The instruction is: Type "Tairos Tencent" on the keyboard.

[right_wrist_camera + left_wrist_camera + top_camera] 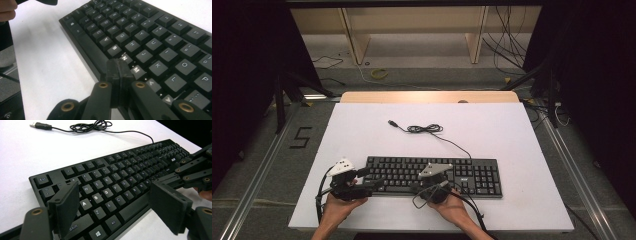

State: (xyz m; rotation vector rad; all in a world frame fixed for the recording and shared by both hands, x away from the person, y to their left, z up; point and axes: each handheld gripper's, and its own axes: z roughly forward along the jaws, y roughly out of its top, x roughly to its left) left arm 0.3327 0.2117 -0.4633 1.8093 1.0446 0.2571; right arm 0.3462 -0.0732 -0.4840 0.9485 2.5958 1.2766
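**Black keyboard approached from its near edge, typing step in hand**

Black plastic, full-size and corded, the keyboard (434, 176) lies flat on the white table (362, 135), toward the near edge and roughly centred, its long side running across the table. Its thin black cable (432, 131) leads away from the far edge, is loosely bunched in a small coil, and ends in a USB plug (41, 125) lying free on the table.

The step in hand is judged to be the pressing of keys, with both tools brought over the front row. The right gripper (119, 72) is seen with its jaws pressed flat together, nothing held between them, the joined tip poised at the front edge of the keyboard near the space bar and the N and M keys; whether it touches a key cannot be told. The left gripper (113, 202) is held with its jaws wide apart, empty, straddling the left letter block above the keys around A, S and Z, with no contact visible.

For the next move, a short, straight descent of the closed right tip onto a single key would be called for, kept narrow enough that neighbouring keys are not caught. The left jaws would probably need to be closed first if they are to serve as a pressing point, since spread pads could strike two keys at once.

In the high view the person's hands (339, 207) are seen gripping both tools from the near side of the table.
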